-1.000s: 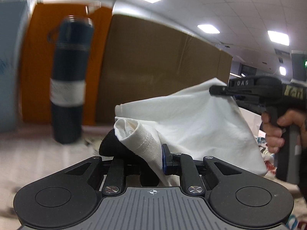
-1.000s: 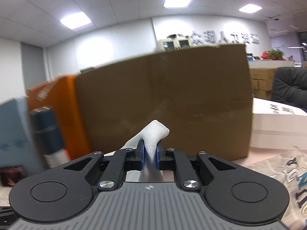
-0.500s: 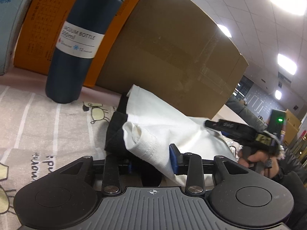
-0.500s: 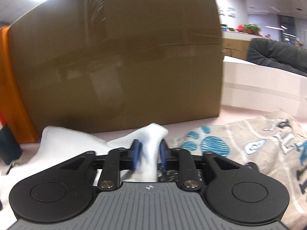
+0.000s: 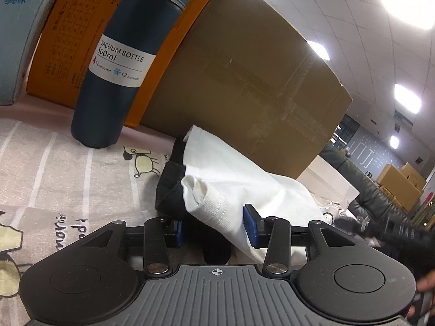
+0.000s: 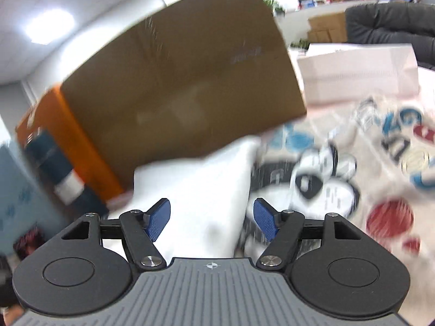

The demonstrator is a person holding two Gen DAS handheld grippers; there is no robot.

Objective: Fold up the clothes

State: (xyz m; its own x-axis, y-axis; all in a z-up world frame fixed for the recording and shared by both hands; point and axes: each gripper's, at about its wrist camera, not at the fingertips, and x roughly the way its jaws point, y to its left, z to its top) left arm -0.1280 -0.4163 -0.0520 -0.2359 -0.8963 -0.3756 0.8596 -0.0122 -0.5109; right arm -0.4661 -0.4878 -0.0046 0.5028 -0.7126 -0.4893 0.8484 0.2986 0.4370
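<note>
Releasing cleanly matters here: the left gripper (image 5: pixel 214 228) and right gripper (image 6: pixel 212 221) have just been opening, jaws parted with the white garment (image 5: pixel 239 182) slack between them on the printed tablecloth (image 5: pixel 62 174) before the cardboard box (image 5: pixel 244 81). Withdraw without snagging the fold.

The left wrist view sits low behind the left hand-held gripper (image 5: pixel 214 225), close over the patterned cloth on the worktop (image 5: pixel 68 168), looking slightly down and tilted toward the tall brown cardboard box (image 5: pixel 244 81) at the far side. The right wrist view rides behind the right hand-held gripper (image 6: pixel 210 217), also close and pitched down, rolled and motion-blurred. Both share the brown box, the orange box (image 5: pixel 62 54), the dark blue vacuum bottle with a white label (image 5: pixel 125 62) and the white folded garment (image 5: pixel 231 187), seen from opposite sides
</note>
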